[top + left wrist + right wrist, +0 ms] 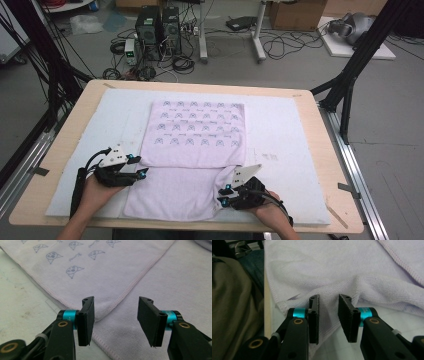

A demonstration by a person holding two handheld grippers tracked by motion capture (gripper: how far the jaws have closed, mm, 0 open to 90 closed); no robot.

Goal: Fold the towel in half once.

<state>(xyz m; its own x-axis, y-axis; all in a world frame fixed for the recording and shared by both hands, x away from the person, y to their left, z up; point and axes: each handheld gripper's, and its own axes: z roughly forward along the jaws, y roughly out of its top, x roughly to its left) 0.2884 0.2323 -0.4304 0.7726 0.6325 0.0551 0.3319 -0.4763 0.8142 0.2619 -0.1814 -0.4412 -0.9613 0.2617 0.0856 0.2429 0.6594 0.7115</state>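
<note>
Because the towel (192, 150) is soft, light terry that is drooping and bunching wherever it is lifted, we are judging that it is going to handle like any limp cloth: no stiffness to lean on, little risk of damage, and a tendency to slide over the white mat (280, 135) unless both sides are taken at once. Starting at the left, we are holding the left gripper (115, 320) with its jaws apart over the folded corner, where the printed flap's stitched hem is crossing the plain layer (a sensible place to pinch, since the hem is giving the pads something thicker). Moving right, the right gripper (328, 317) is straddling a raised ridge of cloth at the near right edge, its jaws partly apart and not yet pressing.

The towel is lying in the middle of the mat on the wooden table (330, 150), pale lilac, its far half showing rows of small blue-grey animal prints, its near half plain.
</note>
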